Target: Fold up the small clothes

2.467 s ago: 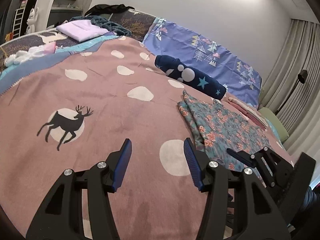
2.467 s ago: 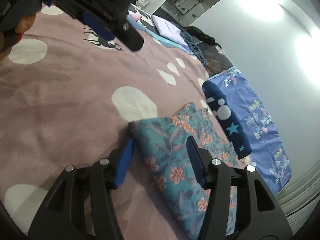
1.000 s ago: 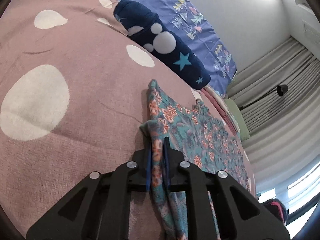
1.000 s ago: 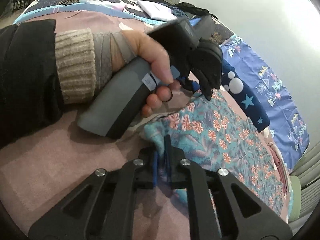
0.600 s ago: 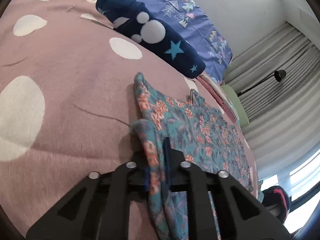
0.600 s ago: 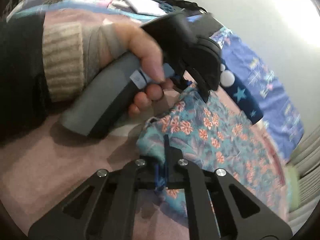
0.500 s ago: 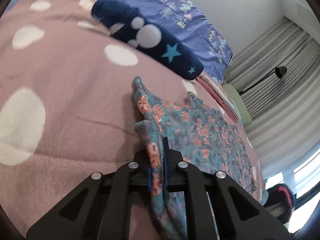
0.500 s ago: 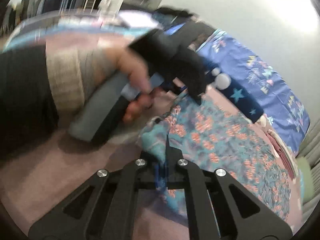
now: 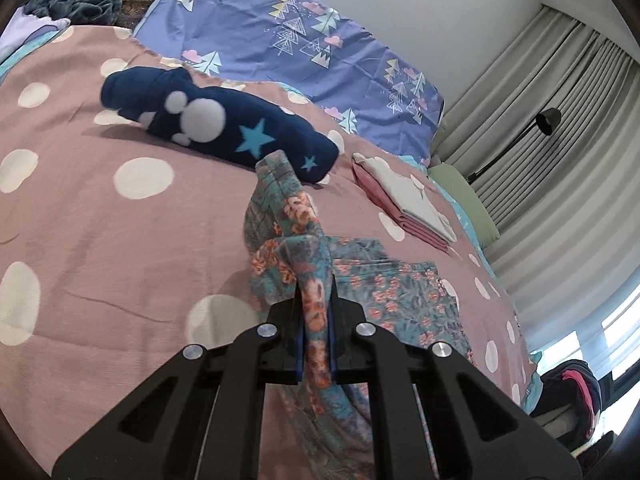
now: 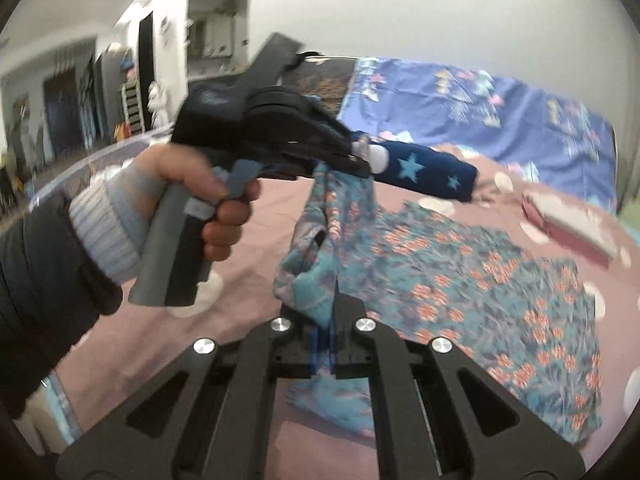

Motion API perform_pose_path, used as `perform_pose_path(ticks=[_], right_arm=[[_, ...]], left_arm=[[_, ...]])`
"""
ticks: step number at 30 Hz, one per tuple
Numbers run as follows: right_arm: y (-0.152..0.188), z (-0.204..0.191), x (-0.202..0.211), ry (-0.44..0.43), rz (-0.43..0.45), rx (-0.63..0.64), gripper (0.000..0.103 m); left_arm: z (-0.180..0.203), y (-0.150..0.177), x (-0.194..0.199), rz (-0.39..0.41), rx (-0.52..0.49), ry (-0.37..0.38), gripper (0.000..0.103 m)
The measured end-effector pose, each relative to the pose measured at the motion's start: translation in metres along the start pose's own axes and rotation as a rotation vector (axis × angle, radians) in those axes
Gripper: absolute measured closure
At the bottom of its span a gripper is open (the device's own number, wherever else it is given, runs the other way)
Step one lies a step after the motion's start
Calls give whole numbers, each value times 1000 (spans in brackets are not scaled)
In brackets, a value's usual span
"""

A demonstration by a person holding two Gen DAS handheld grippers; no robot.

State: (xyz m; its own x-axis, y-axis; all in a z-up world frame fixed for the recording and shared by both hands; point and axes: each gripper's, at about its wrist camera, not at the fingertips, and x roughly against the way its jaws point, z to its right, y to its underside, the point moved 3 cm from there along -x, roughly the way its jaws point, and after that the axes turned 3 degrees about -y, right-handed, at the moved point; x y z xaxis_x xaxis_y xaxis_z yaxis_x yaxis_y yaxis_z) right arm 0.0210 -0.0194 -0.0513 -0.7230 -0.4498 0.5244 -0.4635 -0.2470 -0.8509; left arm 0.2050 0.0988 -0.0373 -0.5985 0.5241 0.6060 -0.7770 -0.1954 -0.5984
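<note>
A teal floral garment [image 9: 404,300] lies on the pink dotted blanket [image 9: 100,240], its left edge lifted off the bed. My left gripper [image 9: 315,320] is shut on that edge, and the cloth drapes up and over between its fingers. My right gripper [image 10: 325,312] is shut on the same edge further along; the rest of the garment [image 10: 460,264] still lies spread to the right. In the right wrist view the left gripper [image 10: 352,164], held by a hand, pinches the cloth higher up.
A rolled navy blanket with stars [image 9: 216,128] lies behind the garment. A folded pink and white stack [image 9: 404,204] sits at the right. A purple patterned pillow [image 9: 288,48] is at the back. Curtains and a lamp [image 9: 548,120] stand far right.
Both grippers closed on the garment's left edge and have raised it off the blanket, moving toward the right over the rest of the garment.
</note>
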Motion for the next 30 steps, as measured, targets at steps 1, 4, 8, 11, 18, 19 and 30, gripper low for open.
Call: perform_pose_path(ticks=[1,4,8,11,18,19,30], right_arm=[[1,8,3,-3,2,-24,100],[2,36,12,1,4,-92,100],[6,68,26,4,17,-148,100],[9,86,34,8,34,-180,100],[24,126,53,12,60,-277,99],[26,132,55,15,61,-292,99],[54,170,68,18,63,-396,99]], left_arm=[[9,-1,-4,-4,-7,-9,95],[32,-3,-14,-14,-39,-29,95],[60,-4,-29,-21,-67,-40,95],[78,-5,-41,-23,-61,-36,95],[119,-1,-71,-52,-111,-54,95],[122,-1,-73,-57,-117,-56,95],[165,14,-116,-122,-187,-60,95]])
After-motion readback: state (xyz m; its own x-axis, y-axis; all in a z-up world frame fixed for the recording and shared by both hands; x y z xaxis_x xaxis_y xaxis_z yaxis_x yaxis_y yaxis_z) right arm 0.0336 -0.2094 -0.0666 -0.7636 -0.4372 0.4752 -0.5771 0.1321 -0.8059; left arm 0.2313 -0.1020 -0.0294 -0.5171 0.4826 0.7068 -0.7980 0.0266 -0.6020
